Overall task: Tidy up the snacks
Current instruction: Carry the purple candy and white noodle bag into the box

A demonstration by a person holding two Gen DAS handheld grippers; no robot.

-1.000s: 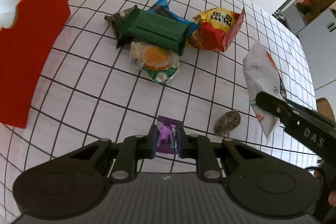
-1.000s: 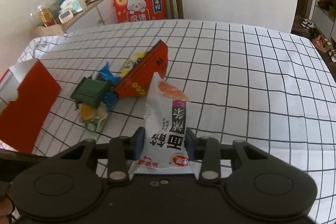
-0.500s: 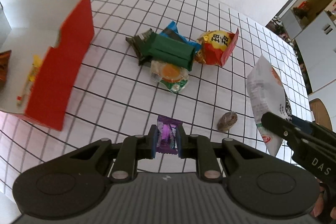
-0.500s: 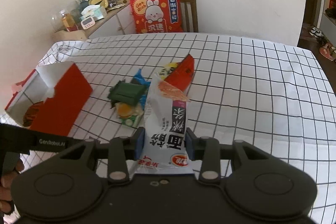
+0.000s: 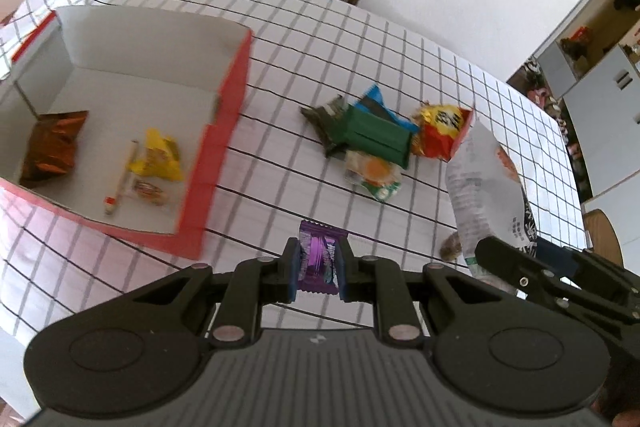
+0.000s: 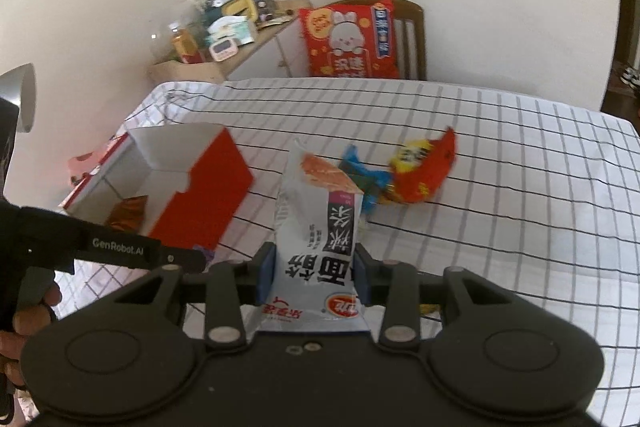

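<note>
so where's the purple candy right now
In the left wrist view the purple candy is pinched in the left gripper, above the checked tablecloth, right of the red box.

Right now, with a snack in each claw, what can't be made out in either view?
- Brown lump, left wrist view: half hidden behind the white packet; kind unclear.
- Cluttered shelf, right wrist view: things too small and blurred to name.
- Red box, right wrist view: its near wall hides most of the contents.
- Snack pile, right wrist view: blurred, partly behind the white packet.

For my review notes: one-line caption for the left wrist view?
Left gripper grips a purple candy above the checked tablecloth, near the open red box.
</note>
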